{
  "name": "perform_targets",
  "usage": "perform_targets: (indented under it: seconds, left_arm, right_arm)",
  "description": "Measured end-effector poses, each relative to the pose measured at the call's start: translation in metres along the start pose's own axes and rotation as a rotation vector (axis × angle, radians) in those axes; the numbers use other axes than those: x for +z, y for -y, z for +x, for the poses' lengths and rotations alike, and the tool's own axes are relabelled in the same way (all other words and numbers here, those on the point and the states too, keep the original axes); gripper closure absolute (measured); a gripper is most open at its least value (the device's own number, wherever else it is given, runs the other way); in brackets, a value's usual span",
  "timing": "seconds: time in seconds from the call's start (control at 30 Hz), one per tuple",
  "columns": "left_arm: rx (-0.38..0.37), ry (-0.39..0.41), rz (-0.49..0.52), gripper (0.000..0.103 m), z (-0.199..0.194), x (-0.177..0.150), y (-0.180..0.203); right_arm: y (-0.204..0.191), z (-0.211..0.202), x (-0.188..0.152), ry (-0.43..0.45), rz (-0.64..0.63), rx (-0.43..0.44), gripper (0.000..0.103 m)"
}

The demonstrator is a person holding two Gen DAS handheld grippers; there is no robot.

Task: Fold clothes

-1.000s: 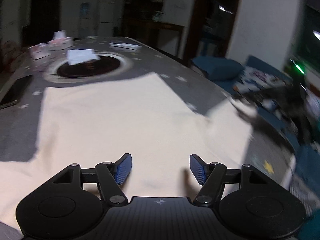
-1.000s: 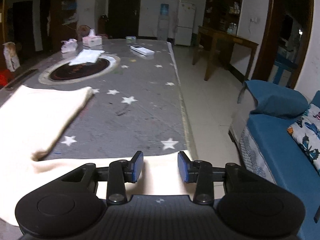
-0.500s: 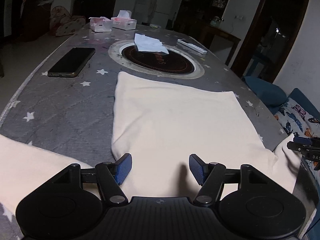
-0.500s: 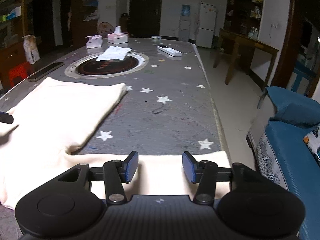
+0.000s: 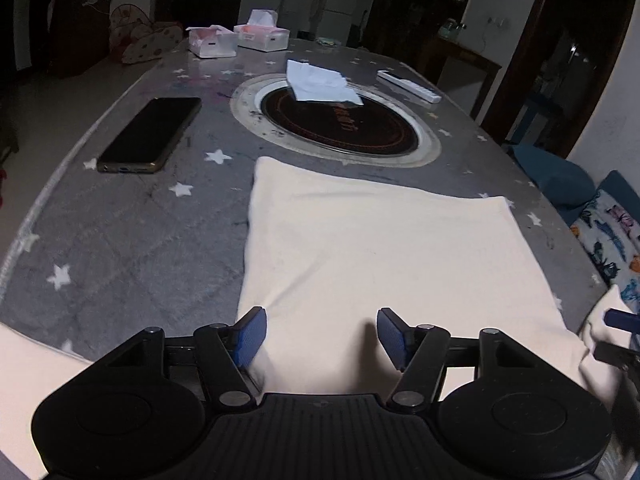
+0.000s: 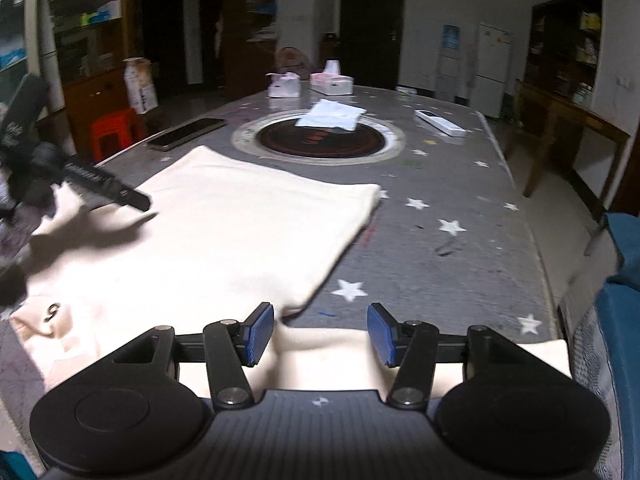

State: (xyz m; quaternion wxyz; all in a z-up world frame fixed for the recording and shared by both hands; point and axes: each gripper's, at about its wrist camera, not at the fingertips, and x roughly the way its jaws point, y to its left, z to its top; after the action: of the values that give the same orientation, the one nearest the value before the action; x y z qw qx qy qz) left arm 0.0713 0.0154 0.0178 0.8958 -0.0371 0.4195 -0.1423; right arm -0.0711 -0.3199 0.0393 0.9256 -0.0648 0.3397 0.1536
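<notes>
1. Step in hand, as judged: between folds. The cream garment [image 5: 384, 264] lies flat on the star-patterned table [image 5: 120, 240], already doubled over.
2. Left gripper [image 5: 320, 334]: jaws spread, nothing pinched, the garment's near edge beneath.
3. Right gripper [image 6: 320, 334]: jaws just opened, empty; a cream flap [image 6: 332, 350] below.
4. Next move calls for pinching that near edge.
</notes>
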Motion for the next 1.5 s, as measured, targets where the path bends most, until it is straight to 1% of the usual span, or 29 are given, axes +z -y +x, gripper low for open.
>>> perform_targets:
  seconds: [0.1, 0.2, 0.27, 0.37, 0.43, 0.53, 0.6, 0.67, 0.77, 0.83, 1.0, 1.13, 1.2, 1.27, 1.4, 1.5]
  left_arm:
    - [0.027, 0.001, 0.007, 0.039, 0.004, 0.004, -0.002]
    - [0.036, 0.003, 0.004, 0.039, 0.003, 0.005, 0.003]
    - [0.039, 0.018, 0.04, 0.039, -0.003, 0.0, 0.011]
    - [0.035, 0.039, 0.139, 0.039, -0.017, -0.018, 0.027]
    - [0.027, 0.04, 0.186, 0.039, -0.024, -0.032, 0.034]
    - [0.015, 0.026, 0.214, 0.039, -0.03, -0.054, 0.043]
    - [0.021, 0.043, 0.245, 0.039, -0.035, -0.066, 0.051]
    - [0.011, 0.052, 0.256, 0.038, -0.039, -0.074, 0.058]
    - [0.001, 0.063, 0.252, 0.035, -0.04, -0.082, 0.068]
    - [-0.003, 0.07, 0.269, 0.034, -0.041, -0.086, 0.076]
    - [-0.045, 0.062, 0.274, 0.032, -0.043, -0.092, 0.089]
    - [-0.072, 0.059, 0.318, 0.03, -0.045, -0.098, 0.1]
    - [-0.064, 0.059, 0.341, 0.03, -0.043, -0.097, 0.101]
    - [-0.055, 0.057, 0.343, 0.03, -0.042, -0.095, 0.097]
    - [-0.048, 0.052, 0.339, 0.03, -0.043, -0.094, 0.088]
    - [-0.04, 0.049, 0.308, 0.03, -0.046, -0.093, 0.079]
  right_arm:
    - [-0.007, -0.005, 0.0, 0.018, -0.007, 0.028, 0.05]
    - [-0.019, -0.005, -0.005, 0.021, -0.022, 0.062, 0.05]
    - [-0.025, -0.003, -0.011, 0.005, -0.038, 0.076, 0.05]
    - [-0.032, 0.0, -0.02, -0.025, -0.065, 0.09, 0.05]
    - [-0.031, 0.002, -0.026, -0.049, -0.075, 0.082, 0.049]
    - [-0.023, -0.001, -0.032, -0.06, -0.069, 0.08, 0.047]
    - [-0.016, -0.003, -0.033, -0.07, -0.064, 0.079, 0.047]
    - [-0.009, -0.005, -0.034, -0.074, -0.055, 0.069, 0.046]
    - [0.004, -0.007, -0.036, -0.079, -0.045, 0.045, 0.046]
    - [0.013, -0.009, -0.038, -0.081, -0.025, 0.026, 0.042]
    - [0.028, -0.013, -0.043, -0.078, 0.013, -0.019, 0.042]
    - [0.041, -0.02, -0.047, -0.072, 0.06, -0.05, 0.042]
    - [0.046, -0.024, -0.049, -0.072, 0.074, -0.064, 0.042]
    - [0.053, -0.026, -0.052, -0.078, 0.083, -0.073, 0.042]
    - [0.067, -0.029, -0.054, -0.079, 0.123, -0.085, 0.042]
    - [0.076, -0.032, -0.053, -0.067, 0.163, -0.112, 0.043]
